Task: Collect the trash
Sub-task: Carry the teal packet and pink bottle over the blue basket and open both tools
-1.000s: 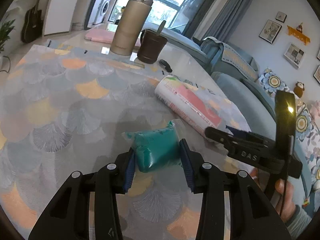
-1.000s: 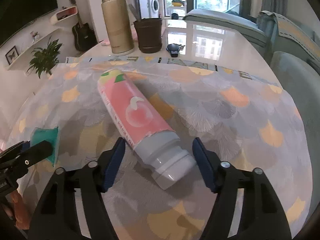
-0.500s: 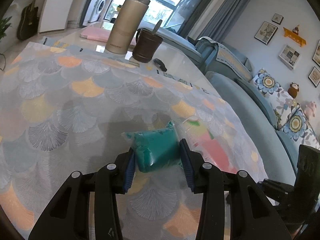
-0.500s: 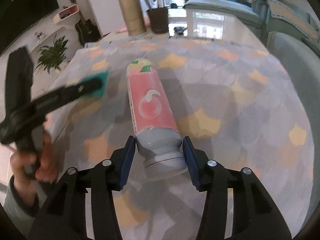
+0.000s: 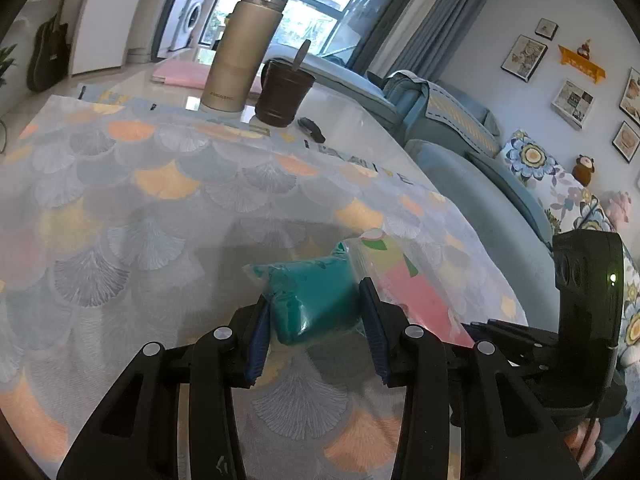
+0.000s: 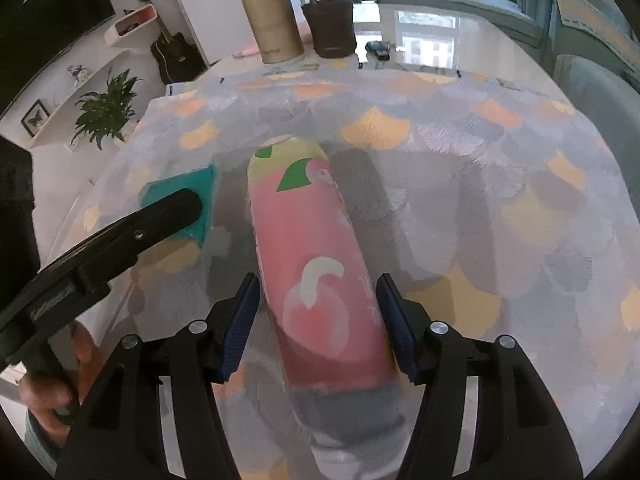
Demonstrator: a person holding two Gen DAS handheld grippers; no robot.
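Note:
My left gripper [image 5: 316, 320] is shut on a teal plastic packet [image 5: 312, 300] and holds it above the patterned tablecloth [image 5: 140, 220]. My right gripper [image 6: 318, 320] is shut on a pink bottle [image 6: 316, 248] with a grey cap end, held lengthwise between the blue pads. The bottle also shows in the left wrist view [image 5: 404, 280], just right of the packet. The packet shows in the right wrist view [image 6: 180, 192], left of the bottle, with the left gripper's finger across it.
A tall beige flask [image 5: 240, 52], a brown mug [image 5: 284, 92] with a spoon and a small black object [image 5: 312, 128] stand at the table's far edge. Blue sofas [image 5: 460, 152] lie to the right. A potted plant [image 6: 104, 112] stands beyond the left edge.
My right gripper closed on the pink bottle and lifted it off the cloth, now gripping further up its body. Both grippers came close together, each holding its item.

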